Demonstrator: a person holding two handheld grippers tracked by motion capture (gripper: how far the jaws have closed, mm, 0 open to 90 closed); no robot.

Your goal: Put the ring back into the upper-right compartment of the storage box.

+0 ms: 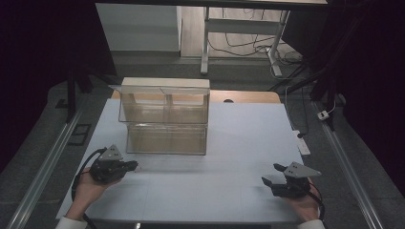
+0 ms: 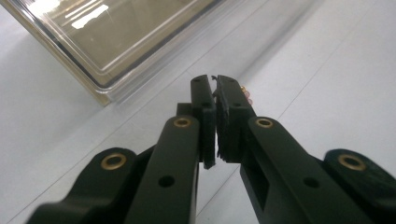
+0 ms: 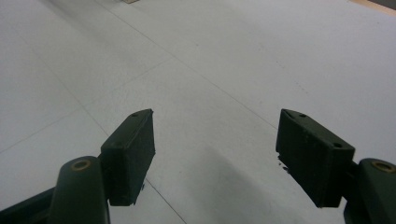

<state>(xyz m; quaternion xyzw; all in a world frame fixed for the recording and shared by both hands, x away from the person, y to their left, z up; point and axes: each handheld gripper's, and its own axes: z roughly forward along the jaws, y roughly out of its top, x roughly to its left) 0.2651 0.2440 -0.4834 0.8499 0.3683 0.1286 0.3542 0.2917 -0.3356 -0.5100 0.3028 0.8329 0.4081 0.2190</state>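
High view showed me the white tabletop [image 1: 229, 191] first, with one clear plastic case [image 1: 165, 119] standing toward its far side, left of centre. The case had two tiers, the upper one set back and split by a divider, the lower one stepping forward. I could make out nothing inside either tier.

The left gripper [image 1: 131, 165] lay low over the tabletop just in front of the case's lower left corner, near it but apart from it. In the left gripper view its fingers were pressed together [image 2: 215, 81], with the case's front edge [image 2: 116, 42] running across beyond them. The right gripper [image 1: 272, 174] sat well apart from the case, near the right front edge. In the right gripper view its fingers stood wide apart [image 3: 217, 114] over bare white surface, nothing between them.

A tiny pinkish speck [image 2: 246, 94] showed beside the left fingertips. It was too small for me to say what it was, or whether the fingers pinched it.

I judged the work barely begun: the case was untouched, and any loading or moving of it remained to do.
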